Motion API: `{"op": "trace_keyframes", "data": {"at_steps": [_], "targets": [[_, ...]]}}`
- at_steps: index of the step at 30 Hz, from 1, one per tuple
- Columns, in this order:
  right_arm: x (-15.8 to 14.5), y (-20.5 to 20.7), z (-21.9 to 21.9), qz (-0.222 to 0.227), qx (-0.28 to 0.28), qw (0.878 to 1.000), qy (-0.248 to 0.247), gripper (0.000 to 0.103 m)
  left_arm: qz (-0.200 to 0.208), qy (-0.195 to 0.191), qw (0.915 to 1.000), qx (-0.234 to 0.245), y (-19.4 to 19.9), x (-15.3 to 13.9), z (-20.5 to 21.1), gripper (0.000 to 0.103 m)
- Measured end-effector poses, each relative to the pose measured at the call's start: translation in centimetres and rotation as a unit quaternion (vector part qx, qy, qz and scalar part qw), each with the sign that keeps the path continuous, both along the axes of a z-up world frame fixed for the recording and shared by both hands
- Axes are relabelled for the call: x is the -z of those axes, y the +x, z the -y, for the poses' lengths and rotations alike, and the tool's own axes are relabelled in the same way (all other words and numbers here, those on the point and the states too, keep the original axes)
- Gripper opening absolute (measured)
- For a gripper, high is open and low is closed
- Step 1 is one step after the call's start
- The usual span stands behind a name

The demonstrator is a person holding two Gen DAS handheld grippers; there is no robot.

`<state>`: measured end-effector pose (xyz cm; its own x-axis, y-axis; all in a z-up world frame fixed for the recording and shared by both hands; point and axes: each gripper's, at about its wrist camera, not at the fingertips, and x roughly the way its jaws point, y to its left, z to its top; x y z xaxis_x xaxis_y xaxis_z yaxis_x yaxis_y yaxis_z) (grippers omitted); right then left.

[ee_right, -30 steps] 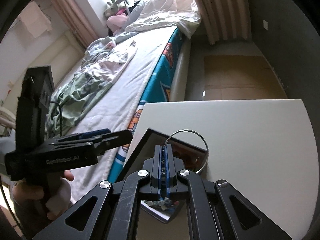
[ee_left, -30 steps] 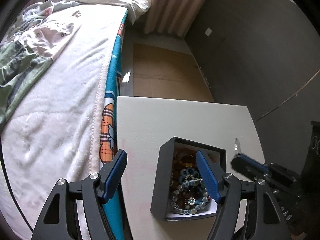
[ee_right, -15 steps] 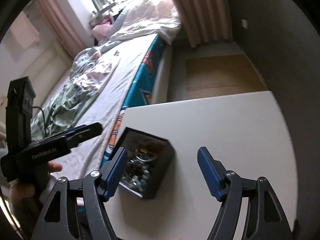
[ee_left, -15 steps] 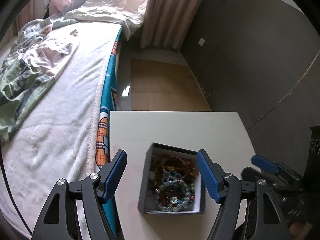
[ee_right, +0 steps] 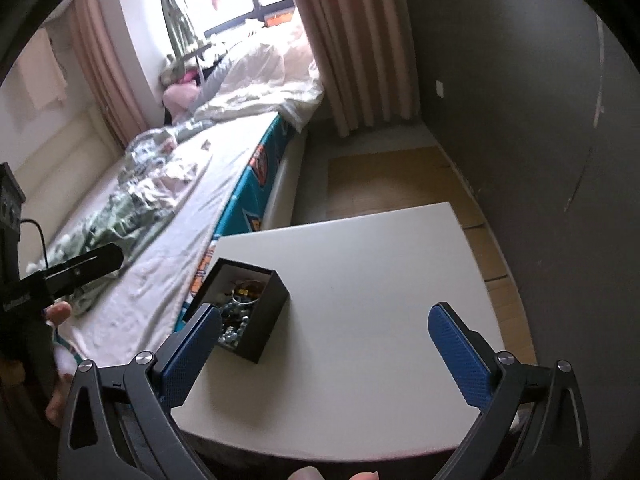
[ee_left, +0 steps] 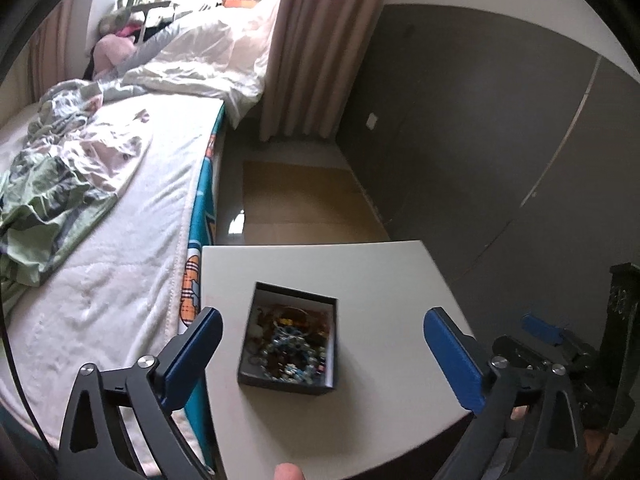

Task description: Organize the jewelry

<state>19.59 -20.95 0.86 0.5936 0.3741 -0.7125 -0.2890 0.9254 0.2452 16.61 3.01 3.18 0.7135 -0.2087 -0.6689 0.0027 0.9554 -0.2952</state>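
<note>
Black jewelry box (ee_left: 288,344) near white table's (ee_left: 384,280) bed-side edge.

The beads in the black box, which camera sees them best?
The left wrist view: it looks down into the box, so the beads show nearly whole. In the right wrist view the box wall and a gripper finger hide part of them.

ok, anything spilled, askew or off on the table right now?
Nothing stands out. The black square jewelry box sits flat on the white table, slightly rotated to its edges, beaded jewelry heaped inside, none spilled.
</note>
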Motion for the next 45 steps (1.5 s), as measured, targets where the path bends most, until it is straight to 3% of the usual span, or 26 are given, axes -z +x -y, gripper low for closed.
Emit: {"op": "trace_keyframes", "data": {"at_steps": [5, 12, 28, 36, 41, 45], "targets": [[-1.3, -3.3, 3.0, 0.017, 0.013, 1.000, 0.023, 0.103, 0.028, 0.008, 0.9995, 0.010, -2.9, -1.8, 2.0, 0.103], [-2.1, -8.3, 5.8, 0.036, 0.028, 0.999, 0.001, 0.103, 0.057, 0.007, 0.9979, 0.029, -7.1, -3.3, 4.6, 0.103], [-4.7, -16.8, 9.2, 0.055, 0.044, 0.998, -0.006, 0.103, 0.083, 0.054, 0.9937, 0.052, -14.7, -4.3, 7.9, 0.103], [-5.7, -19.0, 9.1, 0.080, 0.037, 0.996, -0.005, 0.103, 0.098, 0.081, 0.9904, 0.053, -17.6, -4.0, 9.1, 0.103], [-5.3, -19.3, 9.2, 0.071, 0.032, 0.997, 0.007, 0.103, 0.104, 0.101, 0.9878, 0.056, -18.0, -3.8, 9.6, 0.103], [-4.6, -19.2, 9.1, 0.065, 0.034, 0.997, 0.006, 0.103, 0.106, 0.095, 0.9883, 0.056, -18.1, -3.8, 9.6, 0.103]]}}
